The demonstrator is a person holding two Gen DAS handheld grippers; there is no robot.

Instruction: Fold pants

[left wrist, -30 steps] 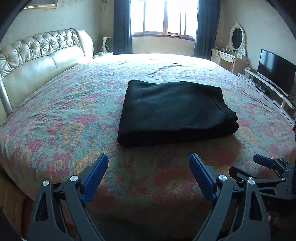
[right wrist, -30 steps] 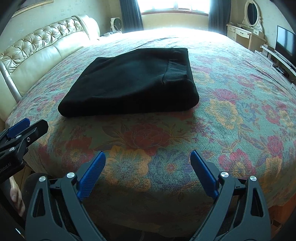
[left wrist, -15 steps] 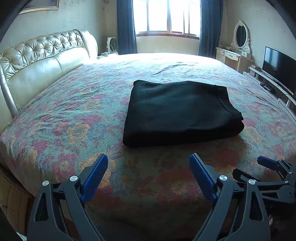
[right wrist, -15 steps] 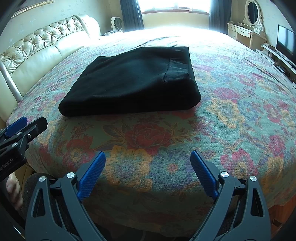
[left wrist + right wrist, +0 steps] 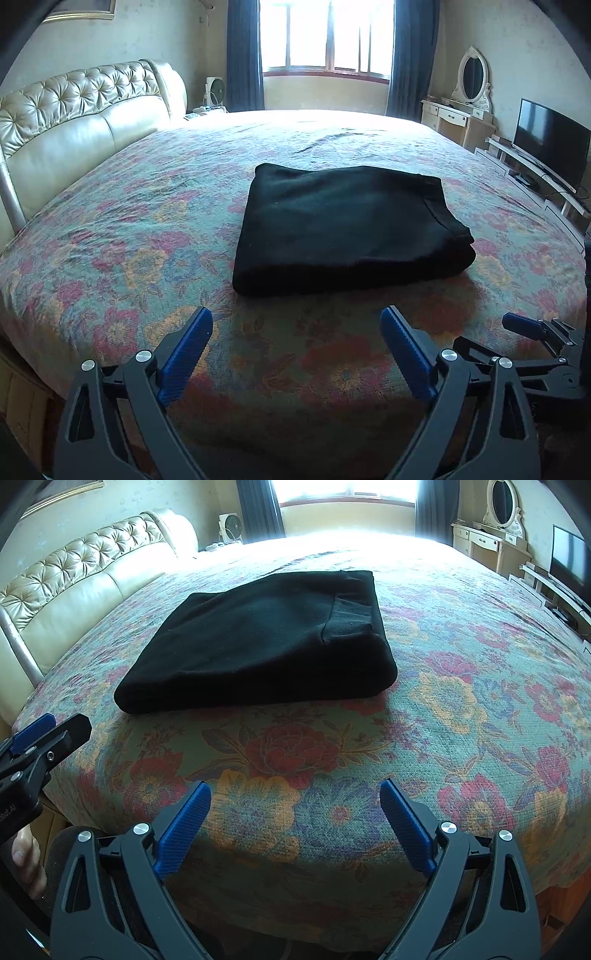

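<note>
Black pants point(image 5: 347, 225) lie folded into a thick rectangle on the floral bed point(image 5: 122, 236), at 12 o'clock from both grippers. Left gripper point(image 5: 295, 354) and right gripper point(image 5: 293, 829) hover at the near bed edge, jaws spread wide, empty, well apart from the pants.

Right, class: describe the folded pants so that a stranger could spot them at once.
Find the big bed with the flowered cover, beside the cream tufted headboard. Near its middle lie the pants, folded into a thick rectangle. They are plain black, the only unpatterned thing on the cover.
</note>
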